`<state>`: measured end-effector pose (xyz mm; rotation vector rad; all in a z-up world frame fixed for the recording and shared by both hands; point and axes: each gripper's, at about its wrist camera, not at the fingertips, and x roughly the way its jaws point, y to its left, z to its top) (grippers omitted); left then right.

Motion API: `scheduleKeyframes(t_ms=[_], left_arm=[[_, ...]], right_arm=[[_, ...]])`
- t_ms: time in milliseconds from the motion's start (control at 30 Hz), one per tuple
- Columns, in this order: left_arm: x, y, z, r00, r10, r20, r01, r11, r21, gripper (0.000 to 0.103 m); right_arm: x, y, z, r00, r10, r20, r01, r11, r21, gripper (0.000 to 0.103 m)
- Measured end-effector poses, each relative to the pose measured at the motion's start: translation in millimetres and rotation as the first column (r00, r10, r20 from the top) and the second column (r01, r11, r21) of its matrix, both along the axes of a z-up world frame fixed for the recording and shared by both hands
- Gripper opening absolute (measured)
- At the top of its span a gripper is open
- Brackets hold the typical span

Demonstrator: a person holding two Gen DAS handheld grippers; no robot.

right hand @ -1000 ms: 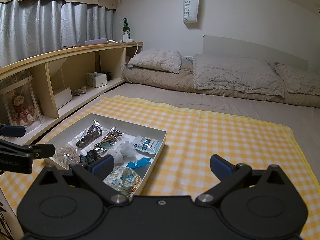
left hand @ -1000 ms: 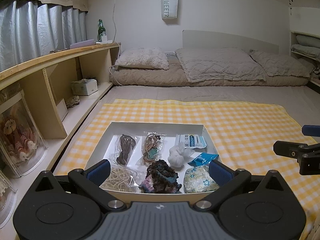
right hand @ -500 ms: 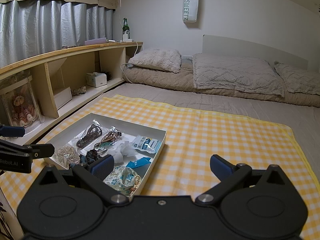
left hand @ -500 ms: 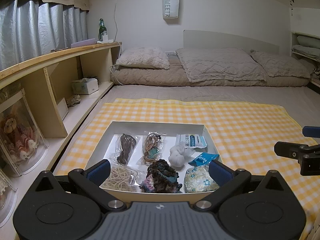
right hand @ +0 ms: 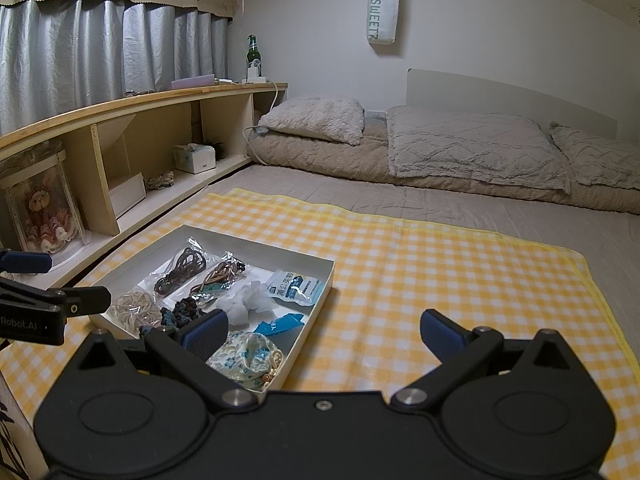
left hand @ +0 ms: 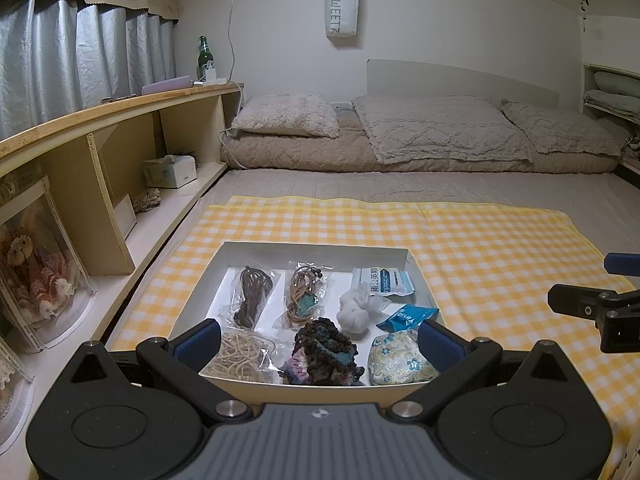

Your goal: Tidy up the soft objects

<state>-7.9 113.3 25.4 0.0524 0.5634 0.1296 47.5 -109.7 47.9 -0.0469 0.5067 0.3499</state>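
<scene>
Blue-padded left gripper (left hand: 318, 338) spread wide, holding nothing, hovering at the near edge of a shallow white tray (left hand: 316, 249); pads apart above the near row of contents, touching none of them as far as can be told. Right gripper (right hand: 326, 330) likewise spread wide and empty, just right of the tray, above bare checked cloth.

Inside the tray: dark cord in a clear bag (left hand: 252, 290), tan cord with beads in another bag (left hand: 304, 294), pale string bundle (left hand: 240, 354), dark crocheted piece (left hand: 322, 354), white fluffy scrunchie (left hand: 354, 312), floral fabric pouch (left hand: 394, 360), white-and-blue packet (left hand: 382, 280), small blue sachet (left hand: 408, 316).

Tray resting on a yellow-and-white checked blanket (left hand: 480, 248) spread over a grey bed surface (left hand: 400, 184). Beyond, beige pillows (left hand: 288, 116) and a quilted cover against a white wall, with a hanging bag (left hand: 340, 8). Along the left, a wooden shelf (left hand: 100, 112) carrying a green bottle (left hand: 204, 58) and a tissue box (left hand: 170, 172), under silver curtains (left hand: 80, 52).
</scene>
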Motion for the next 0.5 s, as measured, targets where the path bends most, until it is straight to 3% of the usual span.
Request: scheduleKeyframes(t_ms=[500], left_arm=[[-1.7, -2.6, -1.7, 1.0, 0.007, -0.006, -0.007, 1.0, -0.003, 0.103]], right_arm=[[0.9, -0.8, -0.3, 1.0, 0.001, -0.001, -0.001, 1.0, 0.001, 0.103]])
